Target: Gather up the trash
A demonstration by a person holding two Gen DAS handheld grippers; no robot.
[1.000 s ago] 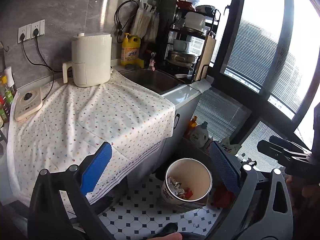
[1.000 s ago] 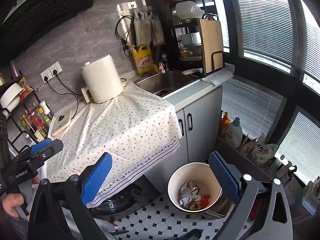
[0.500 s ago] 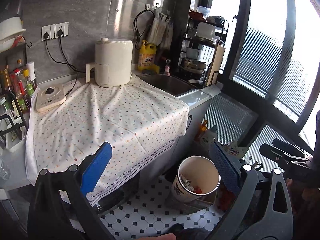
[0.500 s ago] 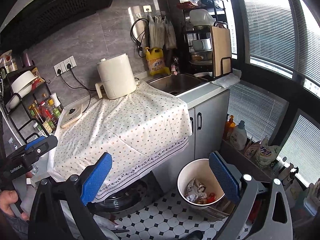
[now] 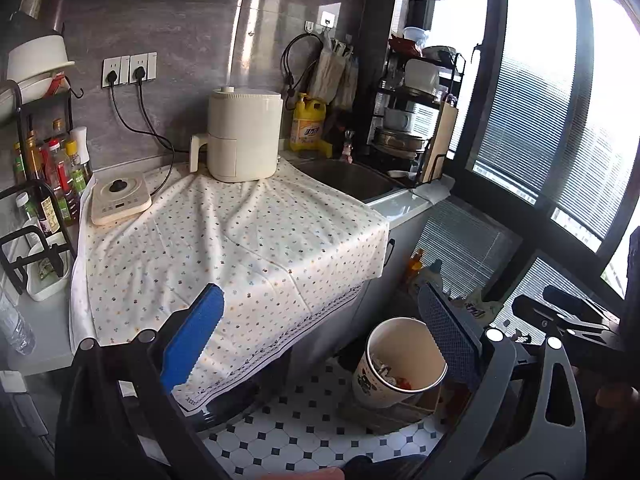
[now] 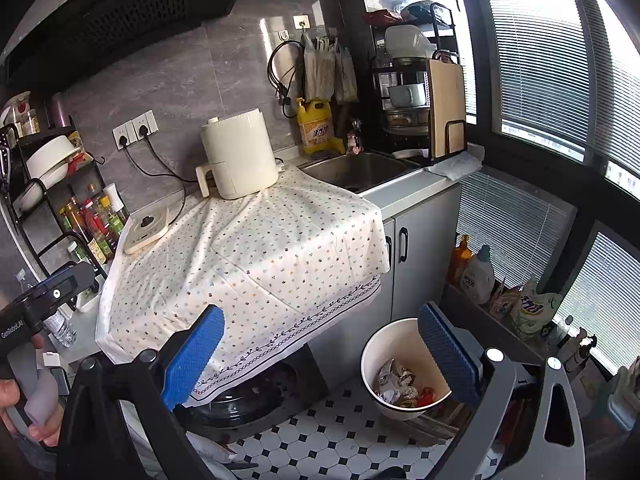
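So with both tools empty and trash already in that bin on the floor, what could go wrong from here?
1. The bin leans on clutter by the cabinet; a knock from either open tool, left or right, might tip it.
2. The tablecloth overhangs the counter edge; snagging it could drag the white appliance standing on it.

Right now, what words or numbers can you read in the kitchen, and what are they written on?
"GenRobot.AI": on the black body of the left tongs, seen in the right view.
Yellow bottle: red characters on the label, too blurred to read.
White bottle on the floor: label too small to read.
Green pouch: blue print, blurred.
Bin: dark mark, not readable.
Sauce bottles: labels too small.
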